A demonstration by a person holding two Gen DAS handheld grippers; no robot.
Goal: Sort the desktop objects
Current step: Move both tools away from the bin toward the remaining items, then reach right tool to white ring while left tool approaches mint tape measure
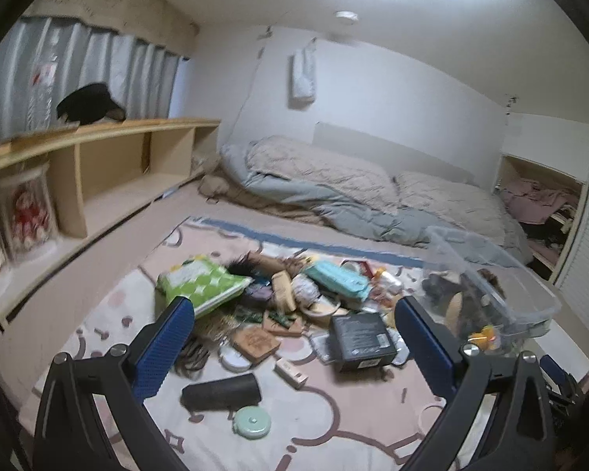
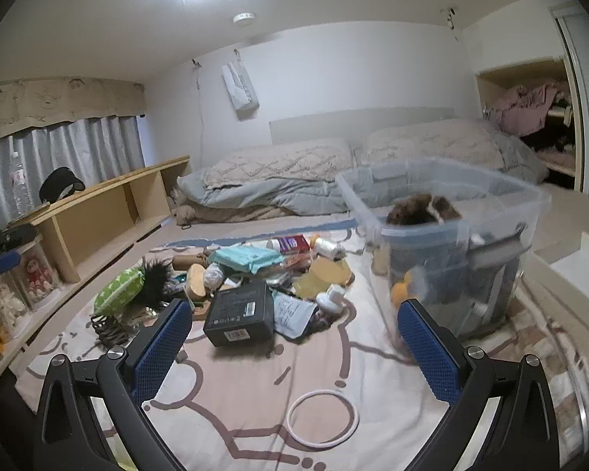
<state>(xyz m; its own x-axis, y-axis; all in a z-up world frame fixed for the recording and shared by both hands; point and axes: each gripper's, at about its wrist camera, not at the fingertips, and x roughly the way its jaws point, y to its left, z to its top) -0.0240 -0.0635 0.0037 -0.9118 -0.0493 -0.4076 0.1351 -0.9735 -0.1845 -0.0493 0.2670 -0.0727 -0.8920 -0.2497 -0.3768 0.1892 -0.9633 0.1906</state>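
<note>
1. Both tools hang above the patterned pink-and-cream blanket (image 2: 255, 400) with nothing between their blue pads. The left gripper (image 1: 294, 337) has its jaws spread wide and empty, and the right gripper (image 2: 294, 337) is just as wide and just as empty.

2. The things to sort lie in a loose heap in the middle of the blanket. Among them are a dark grey cardboard box with a barcode label (image 2: 241, 314), a green-and-white patterned packet (image 1: 200, 284) at the heap's left edge, a teal wipes pack (image 1: 335, 278) farther back, and a small wooden block (image 1: 255, 341).

3. Nearer the left gripper, apart from the heap, lie a black cylindrical roll (image 1: 222, 392) and, just beside it, a pale green round tape measure (image 1: 252, 423). A thin white ring (image 2: 322, 418) lies alone, near in the right wrist view.

4. The clear plastic storage bin (image 2: 491, 196) stands to the right of the heap and already holds some items. One looks brown and furry, though motion blur makes it hard to name.

5. The step in hand seems to be choosing the next object, with most of the pile not yet sorted.

6. The next move probably calls for lowering one gripper over a separate, easily pinched item, such as the black roll for the left or the white ring for the right. It would then close on the item and carry it right to the bin.
</note>
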